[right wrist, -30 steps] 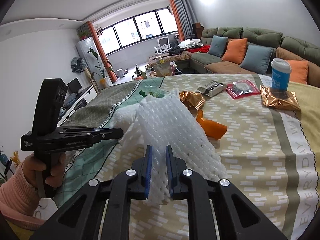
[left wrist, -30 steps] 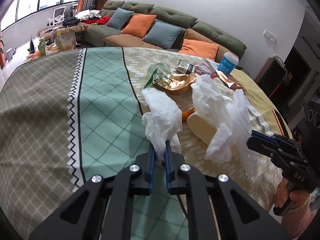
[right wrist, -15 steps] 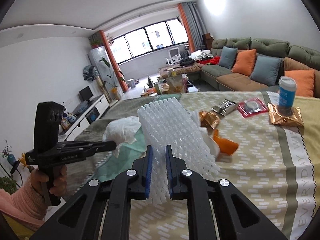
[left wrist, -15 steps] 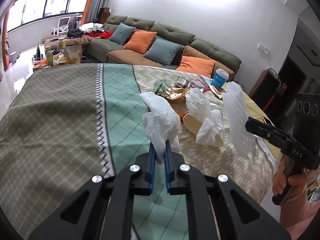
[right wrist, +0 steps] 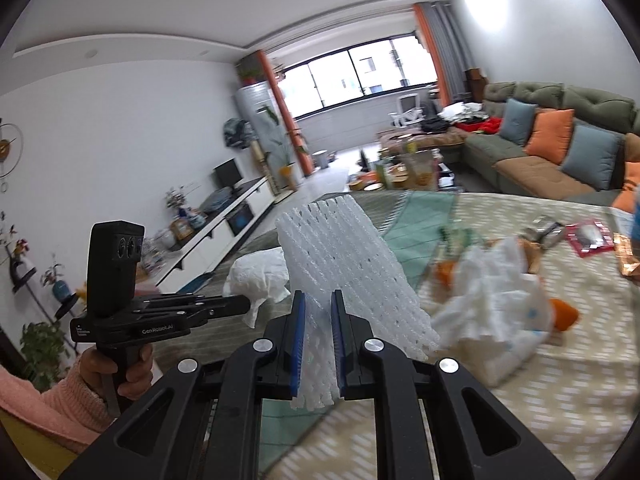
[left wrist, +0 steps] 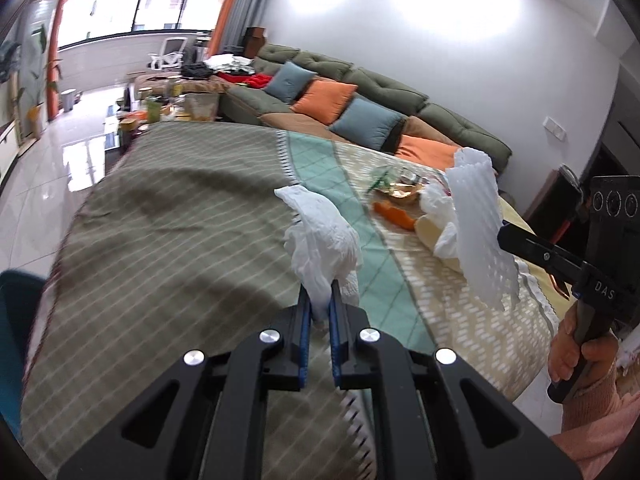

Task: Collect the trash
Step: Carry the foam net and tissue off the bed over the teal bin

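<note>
My left gripper (left wrist: 319, 294) is shut on a crumpled white tissue (left wrist: 320, 236), held above the patterned tablecloth (left wrist: 168, 232). That same tissue (right wrist: 260, 276) shows in the right wrist view, left of my right gripper (right wrist: 319, 308). The right gripper is shut on a white foam net sleeve (right wrist: 344, 268), which stands up between its blue pads. In the left wrist view the foam net (left wrist: 480, 224) hangs at the right, pinched by the right gripper (left wrist: 510, 240). More trash lies on the table: a crumpled white wad (right wrist: 496, 308), orange peel (right wrist: 564, 314), a gold wrapper (left wrist: 400, 196).
A red packet (right wrist: 592, 236) and a silver wrapper (right wrist: 546, 228) lie far on the table. A green sofa with orange and blue cushions (left wrist: 352, 100) runs behind it. A low table with jars (right wrist: 408, 168) stands beyond. A blue object (left wrist: 16, 320) sits at the table's left edge.
Both grippers rose and drew back from the trash pile toward the near table edge, carrying the tissue and the foam net. Both views swung left, showing more of the room.
</note>
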Demonstrator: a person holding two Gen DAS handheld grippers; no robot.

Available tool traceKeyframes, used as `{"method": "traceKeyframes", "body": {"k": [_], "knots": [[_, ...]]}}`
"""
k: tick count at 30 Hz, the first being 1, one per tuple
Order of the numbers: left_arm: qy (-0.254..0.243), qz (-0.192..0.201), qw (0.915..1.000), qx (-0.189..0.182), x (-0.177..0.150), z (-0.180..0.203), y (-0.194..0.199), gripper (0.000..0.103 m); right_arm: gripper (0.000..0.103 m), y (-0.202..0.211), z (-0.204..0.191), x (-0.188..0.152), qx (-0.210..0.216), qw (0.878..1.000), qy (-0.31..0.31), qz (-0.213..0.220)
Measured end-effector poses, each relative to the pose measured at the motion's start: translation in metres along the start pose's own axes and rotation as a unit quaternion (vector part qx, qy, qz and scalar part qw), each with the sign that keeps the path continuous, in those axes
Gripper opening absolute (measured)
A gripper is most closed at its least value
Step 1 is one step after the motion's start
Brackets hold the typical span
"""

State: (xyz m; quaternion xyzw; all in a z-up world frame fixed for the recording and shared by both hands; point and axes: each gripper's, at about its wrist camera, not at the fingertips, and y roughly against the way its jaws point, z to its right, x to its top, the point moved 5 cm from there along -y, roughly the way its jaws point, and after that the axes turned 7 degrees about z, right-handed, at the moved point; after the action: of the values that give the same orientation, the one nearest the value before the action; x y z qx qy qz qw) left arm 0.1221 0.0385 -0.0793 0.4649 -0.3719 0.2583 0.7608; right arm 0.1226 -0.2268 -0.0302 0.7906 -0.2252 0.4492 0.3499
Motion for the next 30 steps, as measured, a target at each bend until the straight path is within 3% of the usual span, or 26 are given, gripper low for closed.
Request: {"method": "traceKeyframes", "body": {"k": [17, 30], "knots": [[0.049, 0.046, 0.9958, 0.063, -0.01, -0.047, 0.062, 0.01, 0.013, -0.062, -0.059, -0.009, 0.094, 0.994, 0.029, -0.047], [0.077, 0.079, 0.9868, 0.118, -0.011, -0.087, 0.107, 0.01, 0.013, -0.105, -0.101, -0.009, 0.151, 0.984, 0.053, -0.076]]}}
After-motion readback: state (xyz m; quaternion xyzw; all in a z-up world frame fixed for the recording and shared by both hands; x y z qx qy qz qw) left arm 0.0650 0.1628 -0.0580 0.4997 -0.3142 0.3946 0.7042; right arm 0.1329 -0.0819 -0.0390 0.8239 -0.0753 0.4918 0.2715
